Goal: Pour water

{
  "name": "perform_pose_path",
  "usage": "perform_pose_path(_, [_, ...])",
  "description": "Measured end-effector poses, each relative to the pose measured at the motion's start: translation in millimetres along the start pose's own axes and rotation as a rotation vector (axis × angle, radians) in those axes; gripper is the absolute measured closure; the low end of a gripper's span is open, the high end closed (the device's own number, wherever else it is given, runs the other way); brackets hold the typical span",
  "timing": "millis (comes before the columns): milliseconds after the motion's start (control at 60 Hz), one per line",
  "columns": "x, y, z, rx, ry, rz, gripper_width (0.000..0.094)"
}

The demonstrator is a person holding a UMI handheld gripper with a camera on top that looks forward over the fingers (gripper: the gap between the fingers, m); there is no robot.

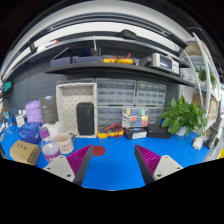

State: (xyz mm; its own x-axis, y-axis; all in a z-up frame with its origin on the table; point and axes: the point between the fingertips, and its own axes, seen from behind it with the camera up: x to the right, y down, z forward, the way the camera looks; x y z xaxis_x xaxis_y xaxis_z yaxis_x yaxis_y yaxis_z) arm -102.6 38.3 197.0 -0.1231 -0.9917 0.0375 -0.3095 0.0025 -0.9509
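My gripper [114,153] is open and empty, its two fingers with magenta pads [80,159] held over a blue table top [115,165]. Nothing stands between the fingers. To the left of the left finger stands a group of vessels: a pale cup [61,142], a smaller whitish cup [50,152] in front of it, a blue container [28,132] and a purple one [34,111] behind. They are apart from the fingers. I cannot see any water.
A small red disc [98,151] lies on the table just by the left fingertip. A cardboard box [22,152] sits at the far left. A black box [85,118] and a drawer unit [142,100] stand at the back, a green plant [183,115] at the right.
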Motion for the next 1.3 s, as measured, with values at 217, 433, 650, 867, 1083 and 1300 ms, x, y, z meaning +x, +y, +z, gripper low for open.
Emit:
perform_pose_path(217, [-78.0,67.0,-27.7,-0.015,-0.179,-0.041,0.007])
perform_pose_path(433, [-163.8,90.3,-19.9,-0.022,-0.294,-0.028,0.0066])
perform_pose_path(650, [-200.0,75.6,24.8,0.018,-0.272,-0.024,0.0077])
perform_pose_path(867, [-208.8,60.3,55.9,0.084,-0.257,-0.024,0.0213])
perform_pose_path(1083, [-212.9,52.5,59.4,0.159,-0.288,-0.052,0.0503])
perform_pose_path(1300, [-216.6,55.1,62.2,0.14,-0.296,-0.084,0.0581])
